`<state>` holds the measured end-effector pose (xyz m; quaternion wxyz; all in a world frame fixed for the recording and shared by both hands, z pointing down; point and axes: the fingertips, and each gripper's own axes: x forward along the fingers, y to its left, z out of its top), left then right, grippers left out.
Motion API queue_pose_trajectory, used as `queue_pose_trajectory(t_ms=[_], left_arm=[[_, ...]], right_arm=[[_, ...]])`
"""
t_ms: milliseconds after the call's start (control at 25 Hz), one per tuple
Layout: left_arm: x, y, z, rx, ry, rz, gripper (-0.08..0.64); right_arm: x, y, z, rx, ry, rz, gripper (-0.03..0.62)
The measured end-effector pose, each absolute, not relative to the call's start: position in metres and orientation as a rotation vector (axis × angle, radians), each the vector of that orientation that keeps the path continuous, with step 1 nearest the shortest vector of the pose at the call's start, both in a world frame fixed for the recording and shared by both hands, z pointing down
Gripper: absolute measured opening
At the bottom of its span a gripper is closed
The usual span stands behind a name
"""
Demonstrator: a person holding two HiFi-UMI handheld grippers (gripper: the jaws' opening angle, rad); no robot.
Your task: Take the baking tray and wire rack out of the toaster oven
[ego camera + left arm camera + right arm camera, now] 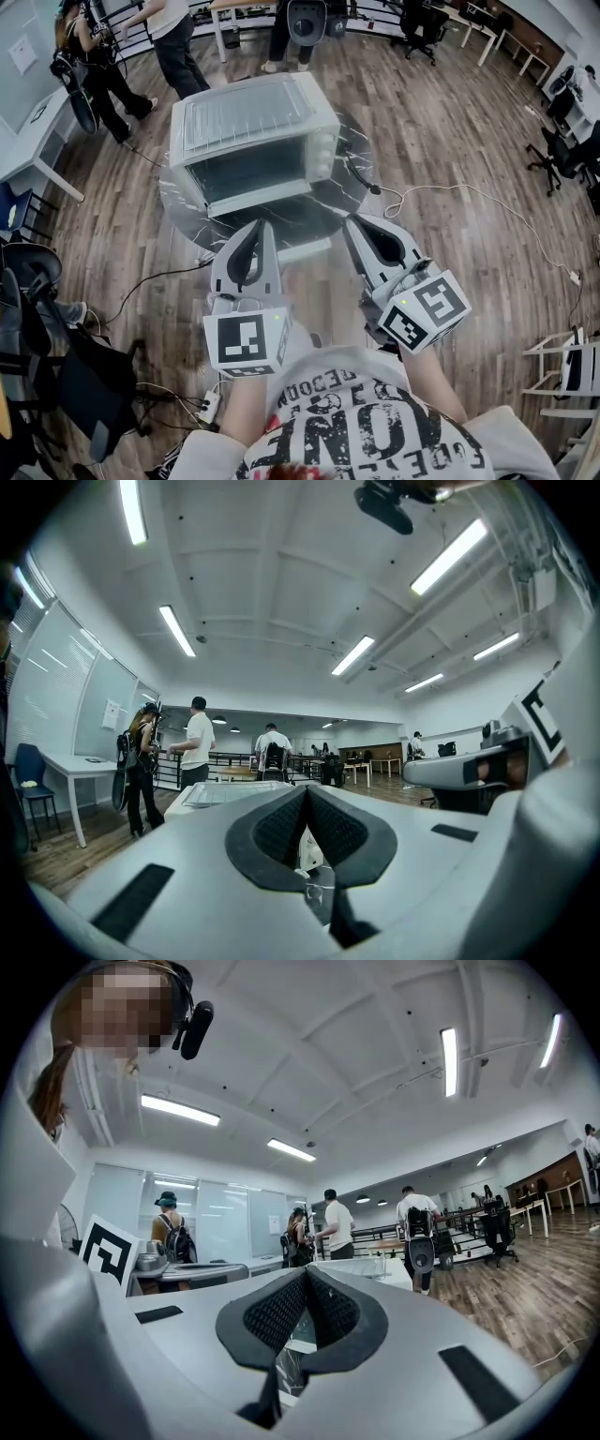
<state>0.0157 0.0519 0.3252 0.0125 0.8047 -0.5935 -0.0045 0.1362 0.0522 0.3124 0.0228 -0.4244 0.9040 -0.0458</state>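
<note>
— Glass surface (178, 202) on a wood floor, toaster oven (253, 141) on it, door seemingly dropped open. Where are the tray and rack?
— Neither shows, because the cavity is dark. The grid on the oven's roof may be 1 of them, or plain casing.
— Grippers?
— Left gripper (266, 227) and right gripper (352, 225) are both clenched on nothing, just short of the door.
— Risks?
— Reaching in clenched would shove the oven across the glass, and its cord (361, 176) could snag.

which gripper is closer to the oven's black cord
Right. The right hand-held gripper is close by the black cord; the left hand-held gripper faces the oven, farther away.
</note>
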Motion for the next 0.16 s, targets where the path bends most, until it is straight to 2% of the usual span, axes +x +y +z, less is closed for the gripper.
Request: queue_pose_trajectory(t_ms=[160], left_arm=[[0.0147,0.0537,0.3248,2.502,-1.848,-0.017,0.003]], right_arm=[[0.1371,0.0544,0.3126,-1.321,2.806,-0.144,0.002]])
